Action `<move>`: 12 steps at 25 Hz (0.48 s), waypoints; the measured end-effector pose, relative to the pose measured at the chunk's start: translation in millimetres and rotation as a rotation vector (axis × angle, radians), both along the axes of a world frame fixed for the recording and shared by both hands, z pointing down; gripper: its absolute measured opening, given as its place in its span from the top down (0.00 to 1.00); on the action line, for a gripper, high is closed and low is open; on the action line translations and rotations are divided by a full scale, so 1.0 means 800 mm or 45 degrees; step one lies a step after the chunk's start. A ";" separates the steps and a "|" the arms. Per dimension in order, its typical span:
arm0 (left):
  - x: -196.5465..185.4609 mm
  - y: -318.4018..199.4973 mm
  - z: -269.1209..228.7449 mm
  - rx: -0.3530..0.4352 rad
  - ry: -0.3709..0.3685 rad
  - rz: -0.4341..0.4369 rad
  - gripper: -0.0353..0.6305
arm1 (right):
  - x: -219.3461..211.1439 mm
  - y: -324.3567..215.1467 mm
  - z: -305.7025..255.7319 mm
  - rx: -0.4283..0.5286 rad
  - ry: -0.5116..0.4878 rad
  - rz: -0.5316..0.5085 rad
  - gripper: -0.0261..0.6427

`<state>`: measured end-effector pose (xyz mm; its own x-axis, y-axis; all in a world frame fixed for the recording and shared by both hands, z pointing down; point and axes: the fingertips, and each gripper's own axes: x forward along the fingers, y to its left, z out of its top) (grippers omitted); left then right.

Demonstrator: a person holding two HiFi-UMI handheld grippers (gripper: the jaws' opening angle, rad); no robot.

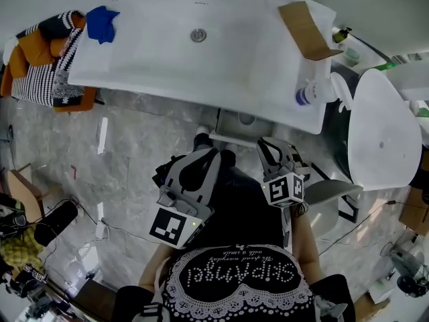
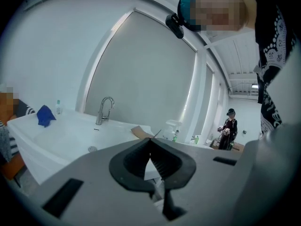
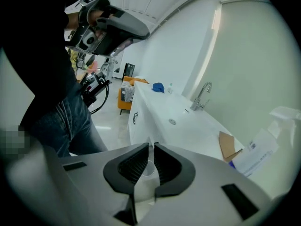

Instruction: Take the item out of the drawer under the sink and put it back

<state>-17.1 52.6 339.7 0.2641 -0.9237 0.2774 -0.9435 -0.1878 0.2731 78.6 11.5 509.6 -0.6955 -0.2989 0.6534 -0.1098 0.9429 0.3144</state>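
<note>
Nearest the head camera is the person's dark printed top, and just past it both grippers hang side by side in front of the sink (image 1: 167, 52). The left gripper (image 2: 150, 139) has its fingers (image 2: 164, 161) clenched tip to tip on nothing. The right gripper (image 3: 151, 146) shows only a thin slit between its fingers (image 3: 167, 166), so it is as good as closed and also empty.

The item itself is nowhere in view; it is presumably inside the drawer (image 3: 137, 128), whose white front looks flush and shut below the sink's rim. This reads as the approach, before the drawer is opened. The next move calls for lowering one gripper to the dark handle (image 3: 135, 118), spreading its fingers, clamping on and pulling straight out.

On the surface around the basin lie a blue cloth (image 1: 102, 23), a piece of cardboard (image 1: 307, 29) and a spray bottle (image 1: 318, 91), none of them in the path. The person's own legs stand close to the drawer front and may need to step back. A white toilet (image 1: 382, 136) crowds the right side, and an orange stool (image 1: 43, 59) sits well apart on the left.
</note>
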 end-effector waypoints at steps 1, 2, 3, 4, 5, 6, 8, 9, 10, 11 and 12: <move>0.000 -0.001 -0.001 -0.001 -0.001 -0.006 0.94 | 0.000 -0.001 0.011 -0.013 0.010 -0.006 0.92; -0.001 -0.002 -0.002 0.003 0.004 -0.018 0.94 | 0.001 -0.002 0.023 -0.024 0.025 -0.015 0.90; -0.002 -0.004 -0.005 0.010 0.014 -0.033 0.94 | 0.002 -0.002 0.034 -0.032 0.046 -0.026 0.87; -0.003 -0.005 -0.006 0.016 0.021 -0.045 0.94 | 0.003 -0.002 0.046 -0.037 0.071 -0.037 0.85; -0.003 -0.005 -0.007 0.018 0.024 -0.051 0.94 | 0.004 -0.002 0.057 -0.034 0.100 -0.049 0.84; -0.004 -0.005 -0.006 0.016 0.023 -0.054 0.94 | 0.005 -0.003 0.067 -0.019 0.131 -0.063 0.84; -0.005 -0.004 -0.005 0.009 0.019 -0.056 0.94 | 0.006 -0.007 0.088 0.034 0.192 -0.099 0.84; -0.005 -0.004 -0.004 0.005 0.017 -0.057 0.94 | 0.006 -0.009 0.098 0.063 0.221 -0.116 0.84; -0.005 -0.004 -0.003 0.001 0.014 -0.056 0.94 | 0.006 -0.012 0.107 0.086 0.246 -0.130 0.84; -0.005 -0.004 -0.003 -0.002 0.011 -0.054 0.94 | 0.005 -0.014 0.114 0.101 0.263 -0.139 0.84; -0.005 -0.005 -0.003 -0.005 0.008 -0.052 0.94 | 0.004 -0.016 0.120 0.104 0.274 -0.144 0.84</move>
